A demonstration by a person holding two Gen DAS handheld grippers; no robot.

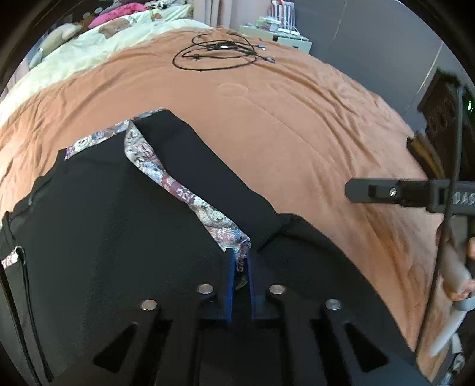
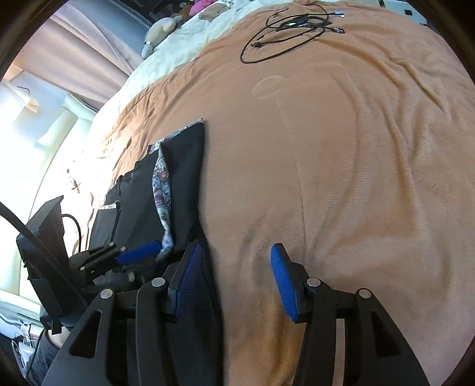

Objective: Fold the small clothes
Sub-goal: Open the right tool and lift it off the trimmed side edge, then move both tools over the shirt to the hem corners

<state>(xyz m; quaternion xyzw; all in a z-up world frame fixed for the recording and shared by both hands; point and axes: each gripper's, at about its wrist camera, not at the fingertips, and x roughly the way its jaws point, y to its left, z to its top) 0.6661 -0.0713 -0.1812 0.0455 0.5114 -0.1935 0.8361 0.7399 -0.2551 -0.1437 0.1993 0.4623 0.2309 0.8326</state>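
We see the black garment (image 1: 104, 222), with its patterned lining (image 1: 178, 190) turned out along a fold, lying on the orange blanket (image 1: 297, 118) across the lower left of the left wrist view. The left gripper (image 1: 240, 261), at bottom centre, is clenched on the lining's edge. In the right wrist view, the right gripper (image 2: 234, 264) stands released at bottom centre, its left pad (image 2: 190, 267) over the garment's edge, its right pad (image 2: 282, 273) over bare blanket; black cables (image 2: 291, 26) lie at upper right.

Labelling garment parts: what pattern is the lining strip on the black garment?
Multicoloured patchwork-style print on the lining strip, pinks, greys, cream; clearest in the left wrist view.
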